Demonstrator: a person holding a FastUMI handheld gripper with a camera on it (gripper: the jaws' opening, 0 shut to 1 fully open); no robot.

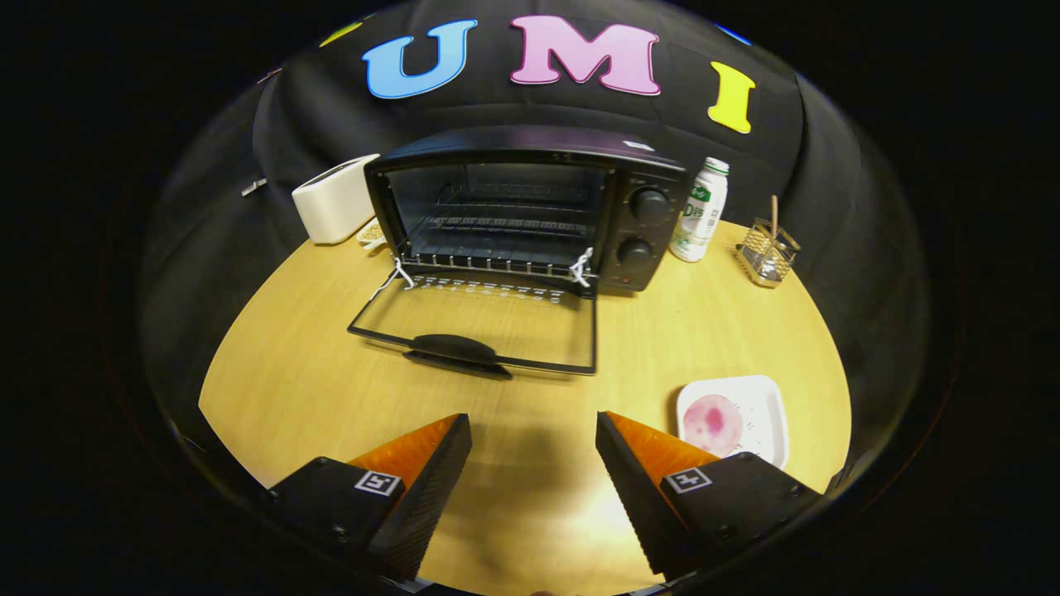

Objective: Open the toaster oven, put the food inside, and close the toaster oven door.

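- Toaster oven: black, upper centre of frame, at back of the wooden bench, well beyond the jaws.
- Oven door is dropped fully open, lying about flat toward the camera; glass pane lets the bench wood show thru. Dark handle on its near edge.
- White cord/tie bits at both door hinges, left & right.
- Inside: wire rack visible, nothing on it that I can make out.
- Two round knobs stacked on the oven's right panel, w/ a small red spot under the lower one.
- Food: round pink slice on a white square plate, lower right of frame, just ahead of & right of the right finger. Not touched by either finger.
- Gripper: jaws wide apart, holding nothing; only bare bench between them. Fingers at bottom of frame, centred roughly in line w/ the open door.
- White toaster left of oven, upper left; a small light item tucked btwn it & the oven, too small to tell what.
- White bottle w/ green label upright just right of oven.
- Wire holder further right, w/ a stick standing in it.
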